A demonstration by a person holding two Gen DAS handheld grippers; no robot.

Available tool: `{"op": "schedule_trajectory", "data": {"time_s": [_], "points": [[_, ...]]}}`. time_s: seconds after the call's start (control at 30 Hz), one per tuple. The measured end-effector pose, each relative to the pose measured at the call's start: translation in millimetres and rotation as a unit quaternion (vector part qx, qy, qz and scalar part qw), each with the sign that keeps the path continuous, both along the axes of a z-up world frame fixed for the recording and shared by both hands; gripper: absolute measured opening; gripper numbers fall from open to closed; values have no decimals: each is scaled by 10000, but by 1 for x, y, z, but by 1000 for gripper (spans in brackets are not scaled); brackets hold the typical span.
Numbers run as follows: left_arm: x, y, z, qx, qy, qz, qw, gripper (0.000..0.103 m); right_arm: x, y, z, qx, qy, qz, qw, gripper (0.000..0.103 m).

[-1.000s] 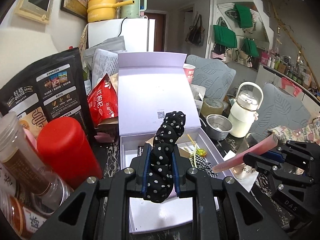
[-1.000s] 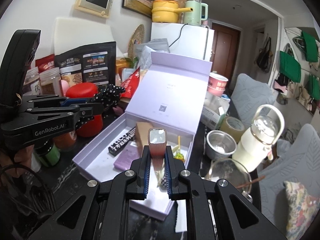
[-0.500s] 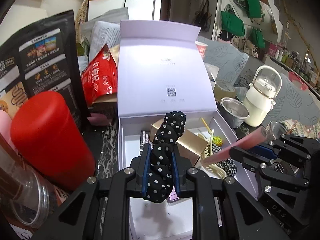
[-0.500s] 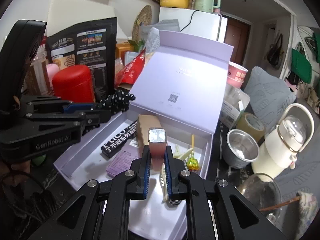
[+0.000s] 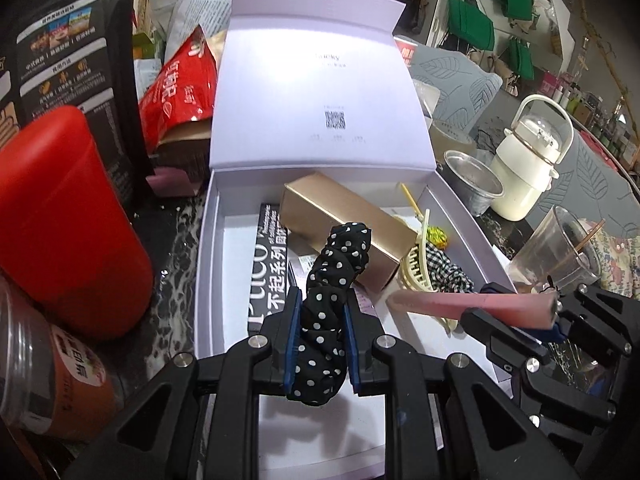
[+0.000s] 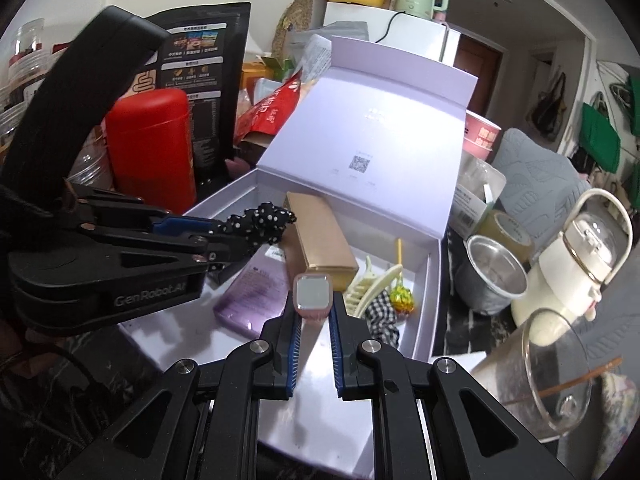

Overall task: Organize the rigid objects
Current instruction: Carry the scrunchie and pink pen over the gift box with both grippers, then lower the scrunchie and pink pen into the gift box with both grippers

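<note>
My left gripper is shut on a black polka-dot scrunchie, held over the open lilac box. My right gripper is shut on a pink tube with a square mirrored end, also over the box. From the left wrist view the tube pokes leftward out of the right gripper. The scrunchie shows in the left gripper in the right wrist view. Inside the box lie a gold carton, a black strip box, a cream hair claw, a lollipop and a purple pack.
A red canister and jars stand left of the box; black and red snack bags lean behind. To the right are a metal cup, a cream kettle bottle and a clear glass with a stick.
Both grippers have sunk toward the box with the scrunchie and the tube still clamped; the box interior fills more of each view, and the tube's tip has come closer to the scrunchie.
</note>
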State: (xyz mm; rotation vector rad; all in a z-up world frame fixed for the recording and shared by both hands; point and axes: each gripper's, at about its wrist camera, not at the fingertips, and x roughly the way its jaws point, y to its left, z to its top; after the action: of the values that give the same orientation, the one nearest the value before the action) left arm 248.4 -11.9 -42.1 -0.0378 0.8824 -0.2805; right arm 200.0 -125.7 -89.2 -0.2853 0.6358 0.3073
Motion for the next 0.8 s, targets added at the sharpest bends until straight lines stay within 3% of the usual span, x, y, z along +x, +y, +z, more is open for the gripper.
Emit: {"op": "schedule_trajectory", "data": {"time_s": [0.37, 0.8], "points": [[-5, -10, -21, 137, 452, 26, 9989, 19, -11, -5, -10, -18, 271, -208, 9994, 14], [-2, -9, -26, 363, 576, 51, 9977, 20, -5, -5, -19, -61, 561, -333, 9979, 14]]}}
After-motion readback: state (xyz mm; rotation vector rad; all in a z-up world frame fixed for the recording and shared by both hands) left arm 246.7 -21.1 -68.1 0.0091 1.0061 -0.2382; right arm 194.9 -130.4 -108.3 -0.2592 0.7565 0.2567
